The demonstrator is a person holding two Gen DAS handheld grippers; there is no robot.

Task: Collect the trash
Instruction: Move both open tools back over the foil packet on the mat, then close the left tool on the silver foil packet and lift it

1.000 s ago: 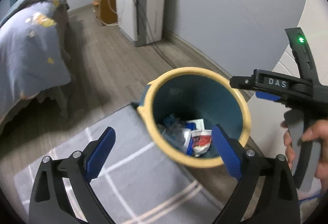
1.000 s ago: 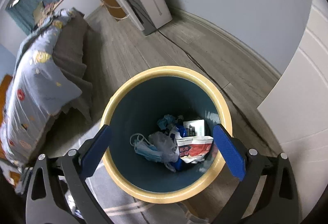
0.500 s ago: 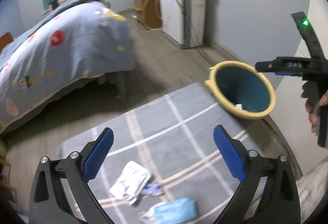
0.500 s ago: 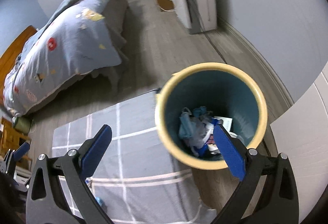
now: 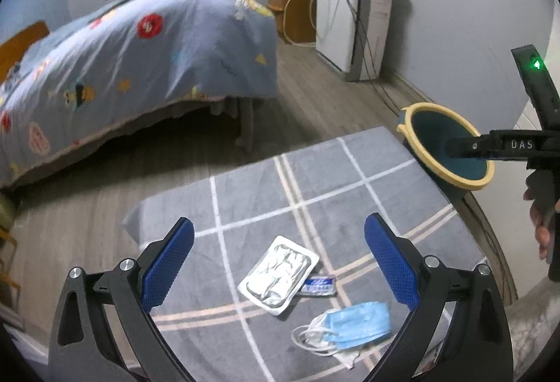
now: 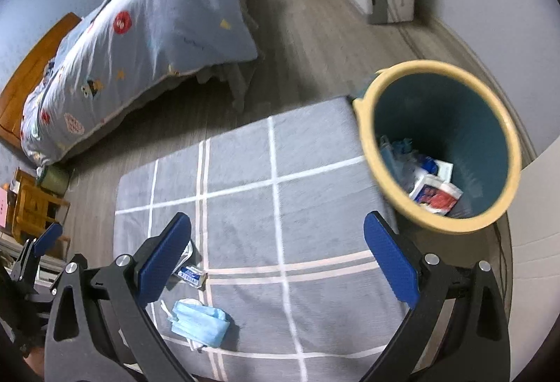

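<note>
A silver foil packet [image 5: 278, 275], a small blue wrapper [image 5: 319, 286] and a blue face mask [image 5: 357, 322] lie on the grey checked rug [image 5: 315, 179]. My left gripper [image 5: 278, 263] is open and empty, hovering above the foil packet. A teal bin with a yellow rim [image 6: 441, 151] stands at the rug's right edge and holds several pieces of trash. My right gripper [image 6: 276, 259] is open and empty above the rug, left of the bin. The mask [image 6: 199, 320] and wrapper [image 6: 190, 274] also show in the right wrist view.
A bed with a blue patterned duvet [image 5: 133, 42] stands behind the rug. A white appliance with cables [image 5: 353, 21] stands by the back wall. Wooden furniture [image 6: 31, 203] sits at the left. The grey wall is close behind the bin.
Both grippers have pulled back from over the bin and swung left toward the rug. The trash on the rug has come into view under the left gripper.
</note>
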